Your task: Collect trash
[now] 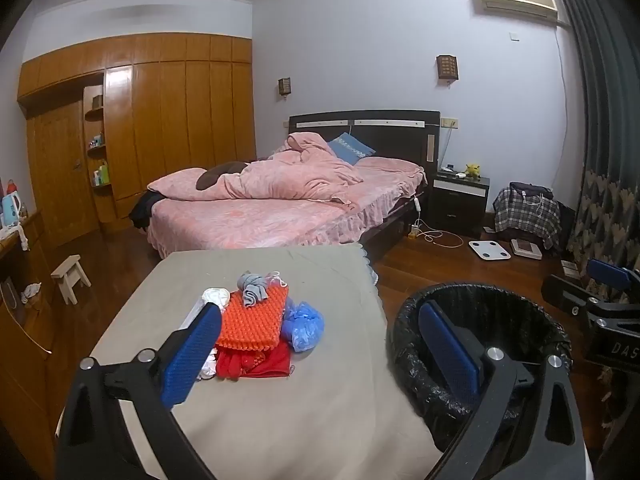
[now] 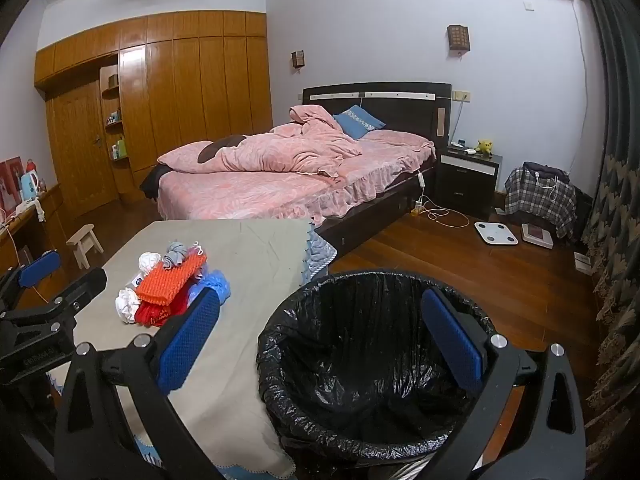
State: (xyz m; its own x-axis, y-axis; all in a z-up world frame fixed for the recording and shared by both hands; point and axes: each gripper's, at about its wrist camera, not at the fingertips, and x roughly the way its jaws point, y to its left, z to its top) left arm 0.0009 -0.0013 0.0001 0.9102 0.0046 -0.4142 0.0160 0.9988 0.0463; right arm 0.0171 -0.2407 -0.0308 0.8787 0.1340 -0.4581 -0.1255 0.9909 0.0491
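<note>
A pile of trash lies on the table with the beige cloth (image 1: 288, 420): an orange foam net (image 1: 252, 316) with a grey rag (image 1: 252, 290) on top, a white paper wad (image 1: 216, 296), a crumpled blue plastic bag (image 1: 302, 322) and a red net (image 1: 256, 362). My left gripper (image 1: 320, 354) hovers open just in front of the pile, holding nothing. A bin with a black liner (image 2: 360, 340) stands to the right of the table. Above its near rim my right gripper (image 2: 320, 342) is open and empty. The orange foam net (image 2: 170, 280) also shows in the right wrist view.
A bed with pink covers (image 1: 280, 204) stands behind the table. A small wooden stool (image 1: 72, 276) and a desk (image 1: 16, 264) are at the left. On the wooden floor at the right lie a white scale (image 1: 490, 250), cables and a chair draped in plaid (image 1: 526, 214).
</note>
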